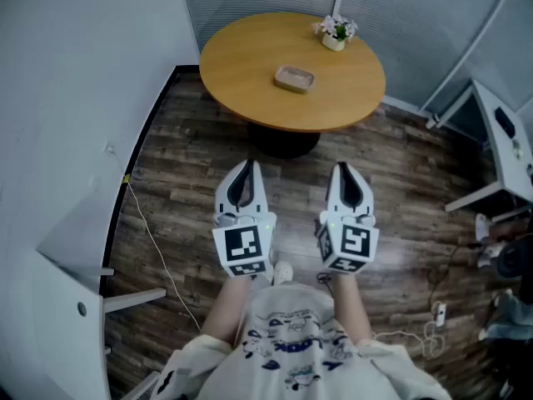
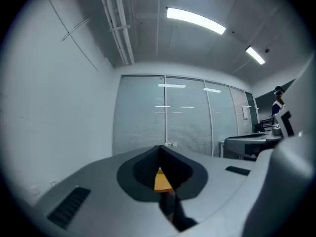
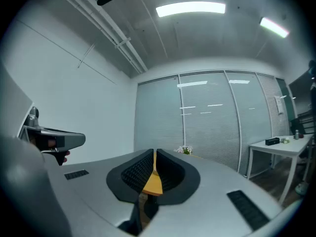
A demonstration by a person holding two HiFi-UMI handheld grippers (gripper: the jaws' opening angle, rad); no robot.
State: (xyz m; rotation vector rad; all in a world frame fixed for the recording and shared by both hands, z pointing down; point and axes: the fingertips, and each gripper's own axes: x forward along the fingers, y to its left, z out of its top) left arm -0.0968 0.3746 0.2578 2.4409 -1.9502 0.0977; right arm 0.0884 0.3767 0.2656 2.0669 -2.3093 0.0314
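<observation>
The wooden floor point(image 1: 191, 165) carries a round table point(image 1: 250, 65) at 12 o'clock from both grippers, well apart from them. The left gripper point(image 1: 246, 167) and the right gripper point(image 1: 342, 168) are held side by side over the floor, tips pointing toward the table. Each gripper view shows the jaws pressed together with nothing between them; only a sliver of the tabletop shows beyond the tips. Assessment: no item is gripped or touched, so all handling is outstanding. On the table, a shallow dish point(image 1: 294, 79) lies near the centre and appears empty. A small pot point(image 1: 334, 42) stands at the 1 o'clock edge of the tabletop, apart from the dish, and holds pale flowers point(image 1: 336, 27).
</observation>
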